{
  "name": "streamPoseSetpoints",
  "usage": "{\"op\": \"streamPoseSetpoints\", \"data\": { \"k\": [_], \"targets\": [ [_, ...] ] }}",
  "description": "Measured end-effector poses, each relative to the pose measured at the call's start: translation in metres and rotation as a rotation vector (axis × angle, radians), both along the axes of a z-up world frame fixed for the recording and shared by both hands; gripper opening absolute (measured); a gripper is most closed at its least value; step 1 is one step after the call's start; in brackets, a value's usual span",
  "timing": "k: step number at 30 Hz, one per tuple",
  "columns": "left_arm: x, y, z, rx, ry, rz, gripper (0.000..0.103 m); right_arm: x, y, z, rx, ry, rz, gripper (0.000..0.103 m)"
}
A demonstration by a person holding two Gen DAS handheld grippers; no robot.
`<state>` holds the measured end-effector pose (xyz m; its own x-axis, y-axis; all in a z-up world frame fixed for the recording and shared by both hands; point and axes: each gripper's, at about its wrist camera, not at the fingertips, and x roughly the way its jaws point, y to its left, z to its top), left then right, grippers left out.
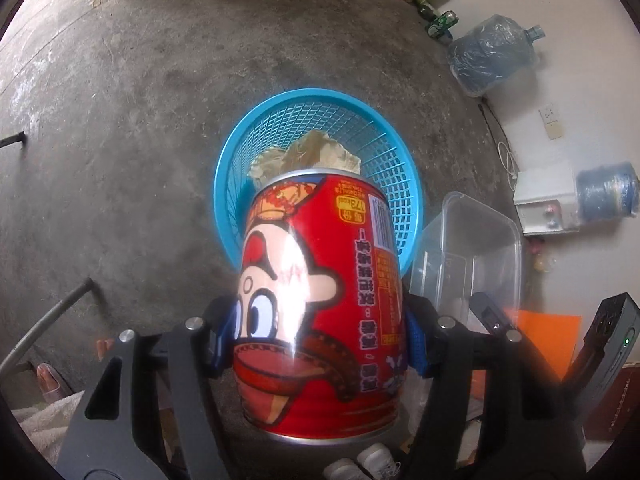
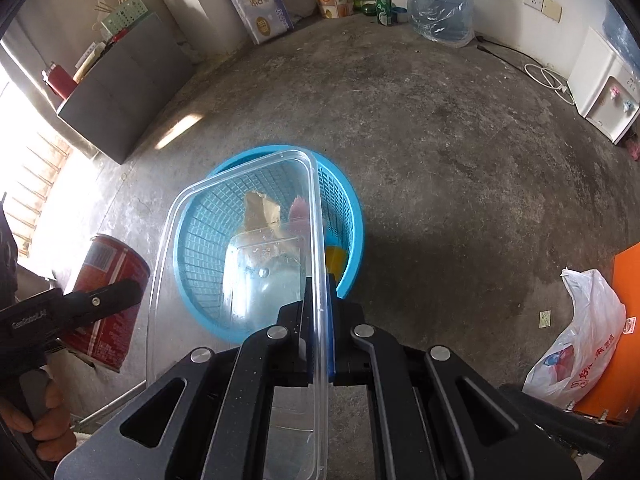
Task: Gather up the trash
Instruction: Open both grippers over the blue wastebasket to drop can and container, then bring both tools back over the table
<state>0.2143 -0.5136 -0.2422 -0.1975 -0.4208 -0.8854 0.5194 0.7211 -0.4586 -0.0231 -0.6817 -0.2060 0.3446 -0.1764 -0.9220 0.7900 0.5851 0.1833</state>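
Observation:
My left gripper (image 1: 320, 340) is shut on a red cartoon-print can (image 1: 320, 304), held above the concrete floor just in front of a blue mesh basket (image 1: 320, 100). The basket holds crumpled brown paper (image 1: 316, 156). The can also shows in the right wrist view (image 2: 108, 300), left of the basket (image 2: 352, 216). My right gripper (image 2: 320, 304) is shut on the rim of a clear plastic container (image 2: 240, 240), held over the basket. The container also shows in the left wrist view (image 1: 472, 256), right of the can.
Large water bottles (image 2: 440, 0) and a green can (image 2: 384, 8) stand by the far wall. A white dispenser (image 2: 600, 92) is at the right, a grey cabinet (image 2: 120, 92) at the left. A white plastic bag (image 2: 580, 340) lies by an orange sheet (image 2: 628, 320).

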Motion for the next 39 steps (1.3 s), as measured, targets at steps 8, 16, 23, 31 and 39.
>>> {"op": "streamPoseSetpoints", "data": {
  "k": [8, 16, 23, 31, 39],
  "targets": [
    [0.015, 0.008, -0.021, 0.009, 0.031, 0.055, 0.068, 0.030, -0.010, -0.031, 0.015, 0.060, 0.020, 0.004],
    [0.004, 0.030, 0.033, -0.111, -0.035, 0.026, 0.068, 0.079, -0.015, -0.052, -0.040, 0.147, 0.059, 0.004],
    [-0.009, 0.062, 0.088, -0.192, -0.086, 0.001, 0.069, 0.115, -0.017, -0.058, -0.116, 0.208, 0.093, 0.006],
    [-0.040, 0.094, 0.138, -0.268, -0.167, -0.071, 0.071, 0.105, -0.014, -0.054, -0.103, 0.205, 0.101, 0.043],
    [-0.075, 0.137, 0.164, -0.296, -0.221, -0.108, 0.071, 0.037, -0.011, -0.017, 0.012, 0.026, 0.006, 0.043]
  ]
}}
